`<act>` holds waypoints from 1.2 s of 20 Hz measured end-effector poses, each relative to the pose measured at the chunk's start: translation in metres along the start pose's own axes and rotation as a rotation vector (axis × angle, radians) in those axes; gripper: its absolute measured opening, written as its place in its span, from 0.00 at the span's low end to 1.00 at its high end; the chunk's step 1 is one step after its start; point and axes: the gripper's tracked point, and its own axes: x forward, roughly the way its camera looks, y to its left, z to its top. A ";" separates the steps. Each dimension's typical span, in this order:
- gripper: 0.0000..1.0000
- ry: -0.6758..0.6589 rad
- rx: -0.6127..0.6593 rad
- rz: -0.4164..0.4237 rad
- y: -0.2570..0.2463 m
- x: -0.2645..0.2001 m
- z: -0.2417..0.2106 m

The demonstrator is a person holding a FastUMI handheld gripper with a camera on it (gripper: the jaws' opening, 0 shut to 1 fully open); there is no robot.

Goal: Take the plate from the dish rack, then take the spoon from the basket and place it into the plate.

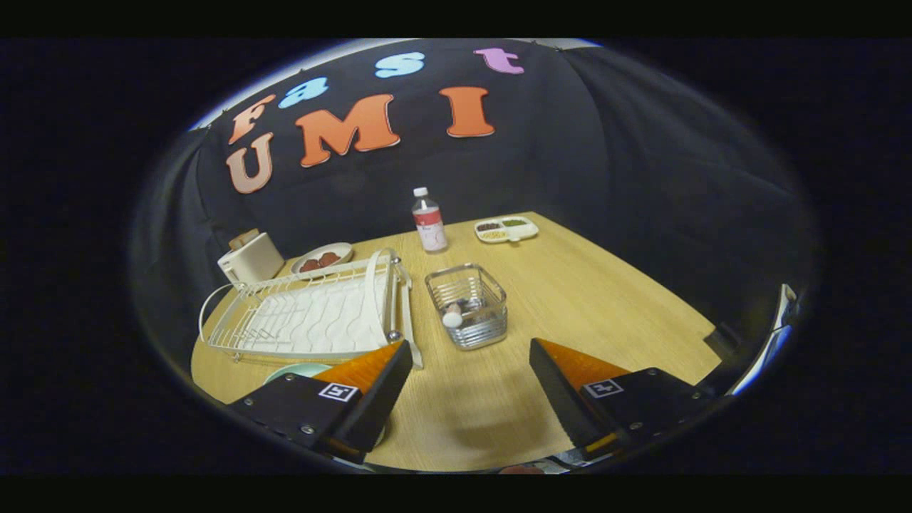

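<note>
My gripper (470,356) hangs over the wooden table (570,299) with its fingers spread wide apart and nothing between them. Bare tabletop runs between the fingers and well off to the right, out to the table's right edge, where the dark booth wall begins. To the left the room is tighter: the white wire dish rack (313,313) sits there, its near right corner just beside my left finger, with its long side reaching back toward the far left of the table.

The plate (299,370) is pale green and lies flat on the table in front of the rack, mostly hidden under my left finger, so I see just a curved piece of its rim. The basket (467,305) is a small silver wire box standing just ahead of the fingers, a little right of the rack and apart from it. The spoon (453,317) stands in it, its pale rounded end poking up at the near left corner; I cannot make out its shape further.

Beyond the basket stand a bottle (429,222), a divided tray (506,229), a bowl (322,258) and a toaster (250,259).
</note>
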 end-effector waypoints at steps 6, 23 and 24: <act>0.99 -0.141 -0.119 0.066 0.008 0.026 0.032; 0.21 -0.158 -0.059 0.128 0.018 0.073 0.018; 0.17 -0.155 -0.049 0.119 0.015 0.073 0.019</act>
